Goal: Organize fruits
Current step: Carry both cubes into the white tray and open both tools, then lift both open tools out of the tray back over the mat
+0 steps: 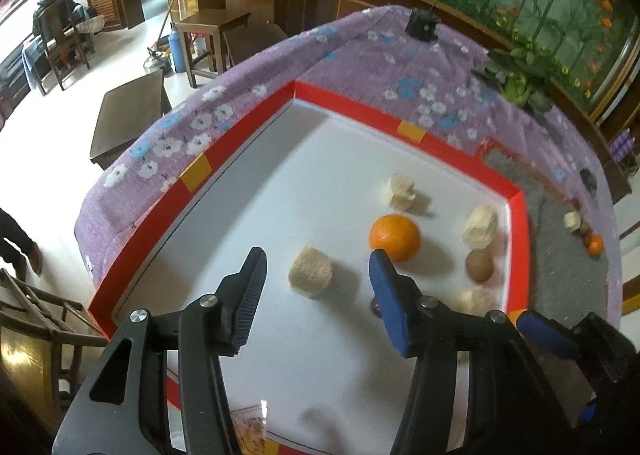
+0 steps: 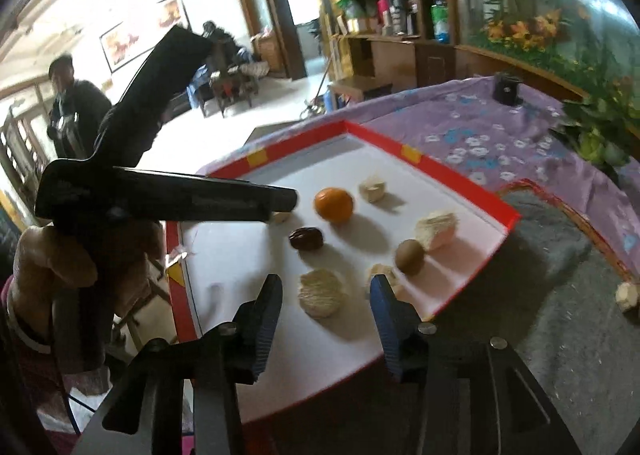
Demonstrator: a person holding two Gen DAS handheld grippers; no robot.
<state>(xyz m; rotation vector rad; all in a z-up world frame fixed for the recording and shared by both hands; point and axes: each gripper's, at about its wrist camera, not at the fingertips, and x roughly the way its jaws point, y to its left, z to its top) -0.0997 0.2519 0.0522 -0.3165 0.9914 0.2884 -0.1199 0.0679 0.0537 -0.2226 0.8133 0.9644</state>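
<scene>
The left gripper point(image 1: 316, 283) is hanging over the red tray point(image 1: 224, 159) with its jaws apart, holding nothing. A pale foam cup point(image 1: 310, 271) is sitting between its fingers, not touched. The orange point(image 1: 395, 237) is lying at about 2 o'clock from that cup. The right gripper point(image 2: 326, 303) is also standing open and empty around another pale cup point(image 2: 321, 292). A brown kiwi point(image 2: 410, 257) is resting at 2 o'clock from it, on the tray on the desk point(image 2: 480, 127).

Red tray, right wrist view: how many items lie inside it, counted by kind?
Pale wrapped pieces: 5, one partly hidden
Orange: 1
Brown round fruit: 1
Dark date-like fruit: 1
Total: 8
</scene>
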